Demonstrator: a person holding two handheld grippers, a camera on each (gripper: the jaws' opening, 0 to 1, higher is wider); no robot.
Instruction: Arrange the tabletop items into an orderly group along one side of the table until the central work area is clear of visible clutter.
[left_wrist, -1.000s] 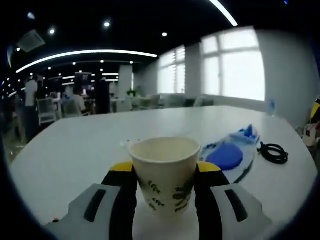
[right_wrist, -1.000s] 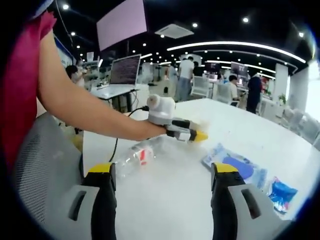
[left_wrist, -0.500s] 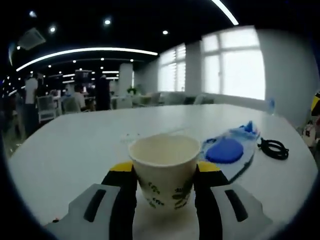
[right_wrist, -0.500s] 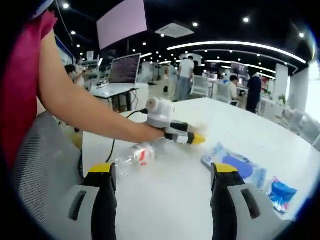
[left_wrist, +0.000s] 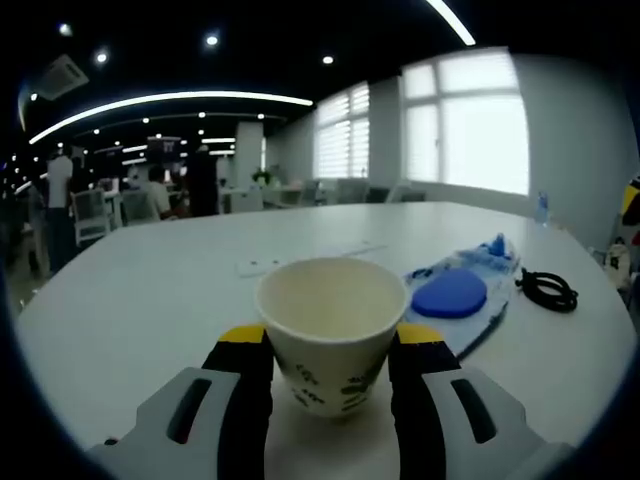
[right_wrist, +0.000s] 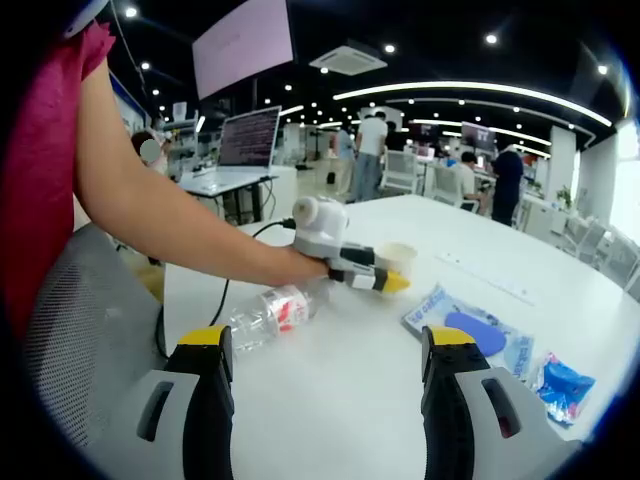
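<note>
The paper cup (left_wrist: 330, 335) stands upright between the jaws of the left hand-held gripper (left_wrist: 330, 375), mouth up and apparently empty, its long axis vertical and its printed wall pressed on both sides by the black pads below the rim. It reads as very light and thin-walled, so it should crush or go oval under a hard squeeze; I judge the mid-wall hold just under the stiffer rolled rim to be the sensible place, with gentle pressure. It sits on the white counter (left_wrist: 150, 300), near the person's edge. Just beyond it to the right lies a clear packet with a blue pad (left_wrist: 455, 295), and past that a coiled black cable (left_wrist: 545, 290). In the right gripper view a clear plastic bottle (right_wrist: 270, 313) lies on its side beside the person's forearm (right_wrist: 190, 225), near a small blue packet (right_wrist: 563, 385). The right hand-held gripper (right_wrist: 325, 400) hangs above the counter with its jaws wide apart, holding nothing.
</note>
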